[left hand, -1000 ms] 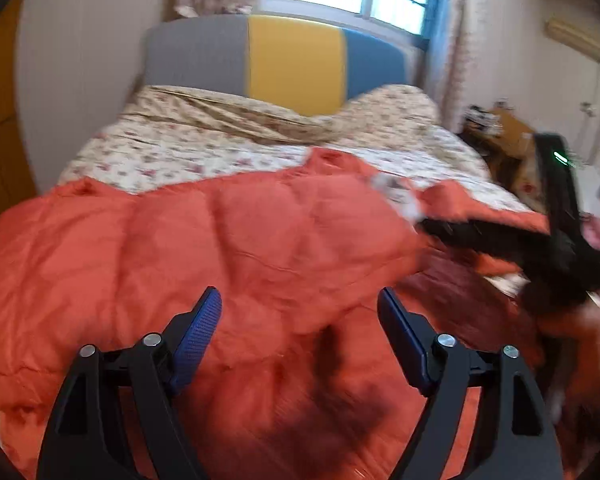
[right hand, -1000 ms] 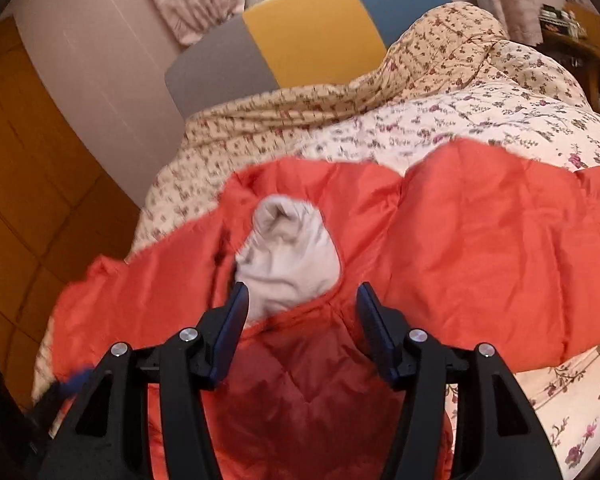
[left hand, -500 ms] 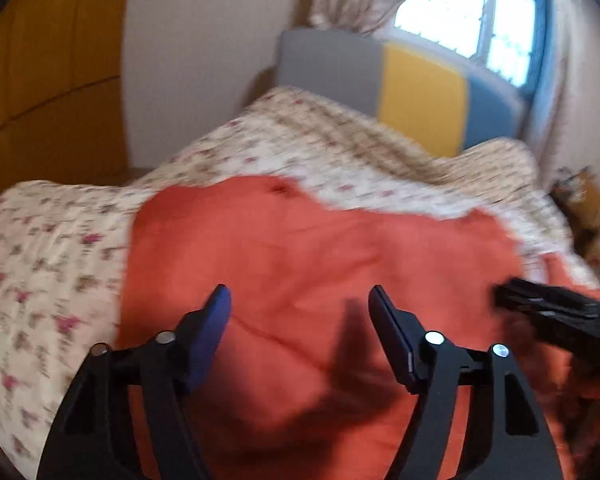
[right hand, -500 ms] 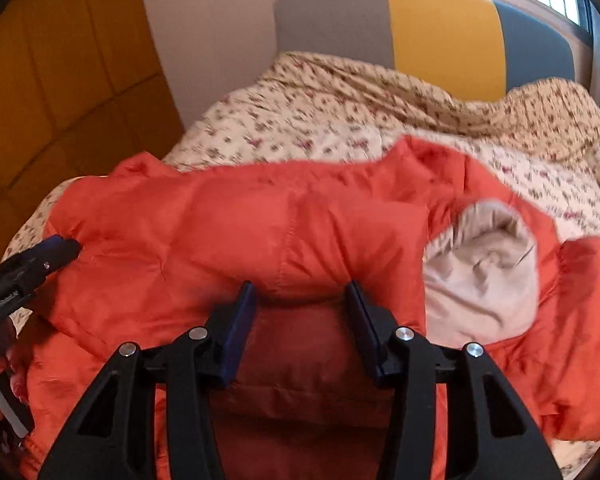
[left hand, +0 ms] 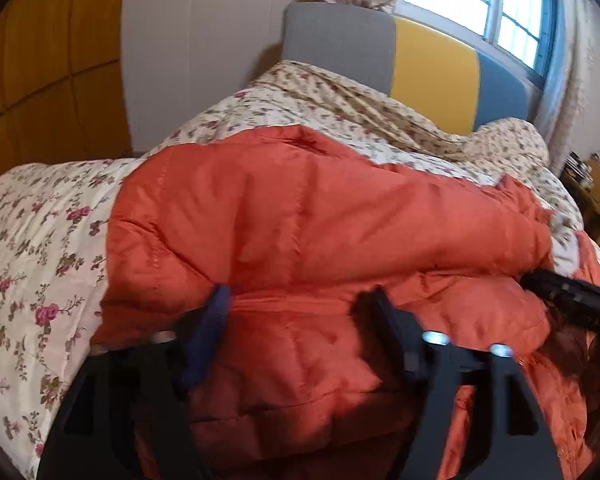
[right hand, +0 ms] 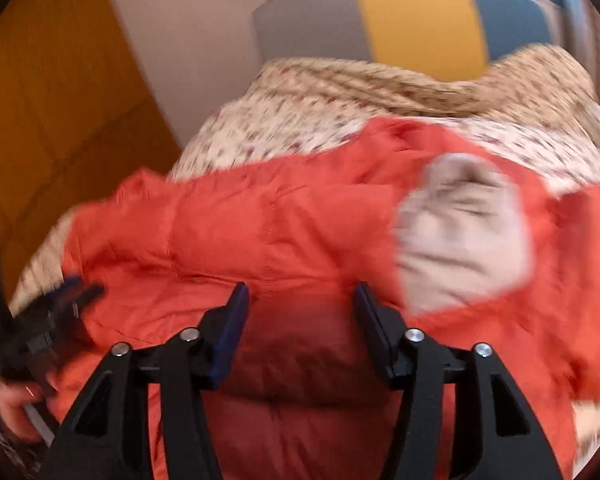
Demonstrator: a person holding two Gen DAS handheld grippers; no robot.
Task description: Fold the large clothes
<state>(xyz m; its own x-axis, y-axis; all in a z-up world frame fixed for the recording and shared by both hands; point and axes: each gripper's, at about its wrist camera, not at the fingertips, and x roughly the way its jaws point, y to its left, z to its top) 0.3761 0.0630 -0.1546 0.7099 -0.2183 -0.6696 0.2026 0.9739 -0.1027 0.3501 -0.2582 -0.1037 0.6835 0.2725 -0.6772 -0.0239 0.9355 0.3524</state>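
A puffy orange quilted down jacket [left hand: 320, 240] lies across the bed, on a cream cotton bedspread printed with small red flowers [left hand: 40, 264]. Its shell is smooth and slightly glossy, stitched into fat padded channels, and one thick layer is doubled over toward the near edge of the bedspread. In the right wrist view a pale grey-beige lining [right hand: 464, 232], soft and wrinkled, shows inside the hood opening on the side of the jacket toward the upholstered headboard of grey, yellow and blue panels [left hand: 420, 64].

The left gripper [left hand: 300, 304] has its black jaws with blue pads spread wide, both tips pressed against the folded edge with fabric bulging between them. The right gripper [right hand: 300, 296] also stands apart, straddling a shadowed fold of the jacket.

Both views are motion-blurred; the jacket's near hem is cut off below the grippers, and the bedspread beneath it is hidden.

Half a second ago the left camera saw a flat orange sheet; now the doubled layer bulges up before it, and the grey lining sits nearer the right gripper.
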